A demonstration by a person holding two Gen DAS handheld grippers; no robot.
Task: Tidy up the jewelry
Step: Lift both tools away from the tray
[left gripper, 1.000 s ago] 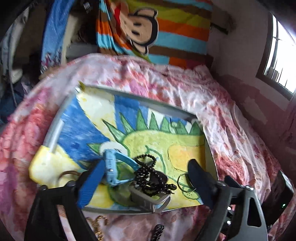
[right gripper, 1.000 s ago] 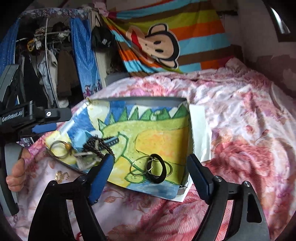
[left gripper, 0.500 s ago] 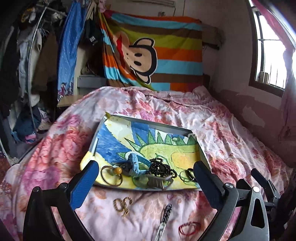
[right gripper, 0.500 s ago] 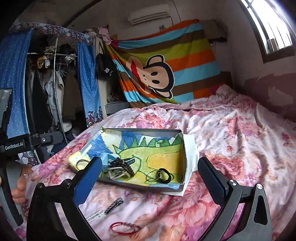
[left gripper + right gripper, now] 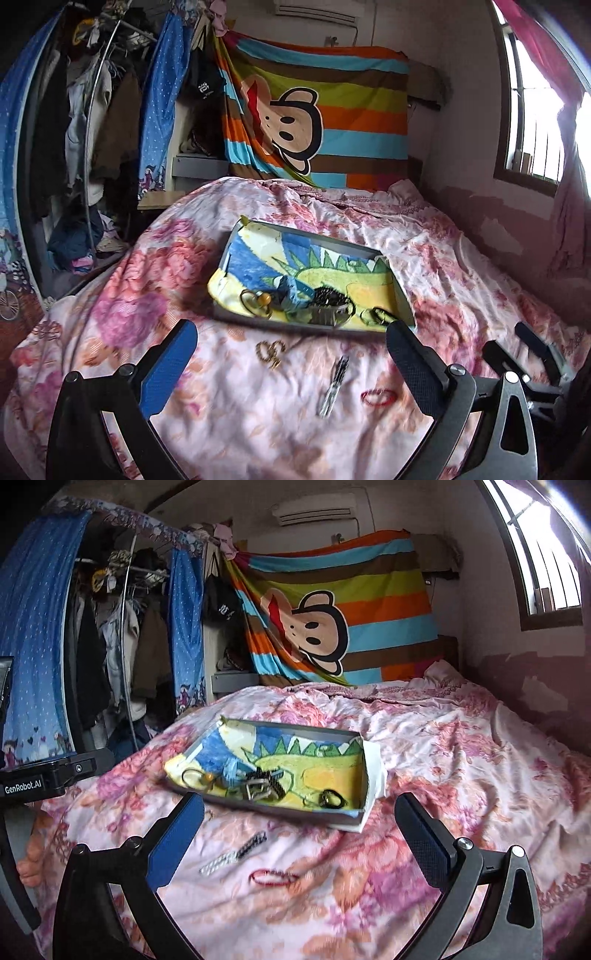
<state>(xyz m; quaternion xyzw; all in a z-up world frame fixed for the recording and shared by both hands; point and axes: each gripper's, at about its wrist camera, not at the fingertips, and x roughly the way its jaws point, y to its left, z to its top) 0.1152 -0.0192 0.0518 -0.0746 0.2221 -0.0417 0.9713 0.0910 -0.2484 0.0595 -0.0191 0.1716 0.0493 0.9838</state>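
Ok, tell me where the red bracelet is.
The red bracelet lies on the floral bedspread in front of the tray, right of the black-and-silver chain, between both open grippers in each view.

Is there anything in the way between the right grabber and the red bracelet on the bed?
Nothing visible. The red loop bracelet lies on bare pink floral bedspread, just ahead of the open right gripper. The black-and-silver chain lies off to its left, not touching it.

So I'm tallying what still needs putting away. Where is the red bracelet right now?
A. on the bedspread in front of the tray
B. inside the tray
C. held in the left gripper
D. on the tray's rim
A: the red bracelet lies on the bedspread, short of the tray.
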